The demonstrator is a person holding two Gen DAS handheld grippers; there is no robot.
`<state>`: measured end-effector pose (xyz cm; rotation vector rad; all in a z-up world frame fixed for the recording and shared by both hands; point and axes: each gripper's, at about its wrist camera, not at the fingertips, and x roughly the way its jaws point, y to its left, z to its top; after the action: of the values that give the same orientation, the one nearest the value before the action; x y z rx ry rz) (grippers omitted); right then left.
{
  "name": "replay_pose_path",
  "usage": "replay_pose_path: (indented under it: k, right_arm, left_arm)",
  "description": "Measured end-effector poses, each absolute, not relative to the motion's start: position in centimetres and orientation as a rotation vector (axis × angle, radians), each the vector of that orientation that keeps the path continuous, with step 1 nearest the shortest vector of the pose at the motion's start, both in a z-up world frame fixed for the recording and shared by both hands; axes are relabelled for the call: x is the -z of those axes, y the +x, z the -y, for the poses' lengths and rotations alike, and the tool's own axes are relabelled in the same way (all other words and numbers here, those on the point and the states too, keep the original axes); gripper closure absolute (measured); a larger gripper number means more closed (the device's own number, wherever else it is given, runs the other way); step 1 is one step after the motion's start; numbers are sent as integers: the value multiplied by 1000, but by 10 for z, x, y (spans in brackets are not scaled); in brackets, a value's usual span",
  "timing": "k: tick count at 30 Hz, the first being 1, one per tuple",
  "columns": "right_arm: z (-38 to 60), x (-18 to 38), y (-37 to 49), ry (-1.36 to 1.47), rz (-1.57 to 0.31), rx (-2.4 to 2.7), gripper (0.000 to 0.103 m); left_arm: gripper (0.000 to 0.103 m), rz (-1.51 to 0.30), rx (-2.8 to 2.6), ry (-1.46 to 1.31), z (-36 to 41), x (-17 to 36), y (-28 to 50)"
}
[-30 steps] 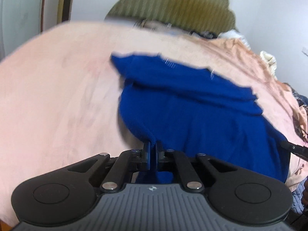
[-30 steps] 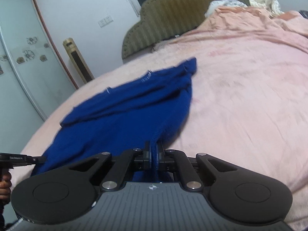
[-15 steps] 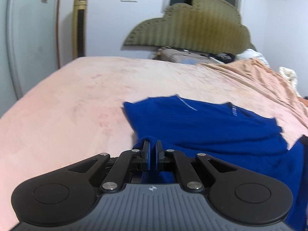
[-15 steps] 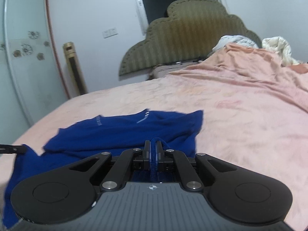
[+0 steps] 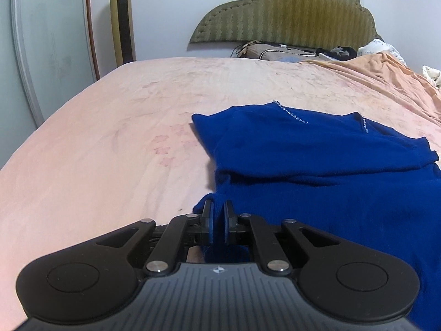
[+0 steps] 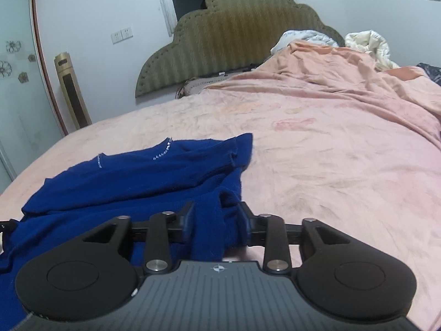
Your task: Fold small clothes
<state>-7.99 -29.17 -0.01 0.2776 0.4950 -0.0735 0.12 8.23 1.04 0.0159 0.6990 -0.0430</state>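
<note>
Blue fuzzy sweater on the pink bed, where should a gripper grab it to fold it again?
Best bet: the near bottom corners of the blue knitted sweater, coming in from the near bed edge. The hem lies bunched and raised there, so fingers can slip round it. The left gripper already pinches one corner; the right gripper is opening around the other.

Left claw [image 5: 219,215] nearly closed, right claw [image 6: 216,218] jaws opening
</note>
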Motion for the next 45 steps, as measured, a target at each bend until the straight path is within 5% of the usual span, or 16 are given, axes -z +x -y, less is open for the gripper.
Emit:
replay_pose_path:
  k: [18, 38, 42, 45]
  right_arm:
    - [239, -8, -207, -49, -467, -91, 50]
    - [169, 19, -221, -337, -513, -232, 49]
    - [162, 22, -217, -348, -487, -197, 58]
    - [160, 25, -212, -343, -500, -150, 93]
  left_arm:
    - [96, -737, 81, 60, -84, -21, -59]
    - [96, -761, 243, 184, -31, -8, -83]
    - [96, -758, 258, 186, -27, -10, -86]
    - [95, -754, 266, 194, -24, -11, -87]
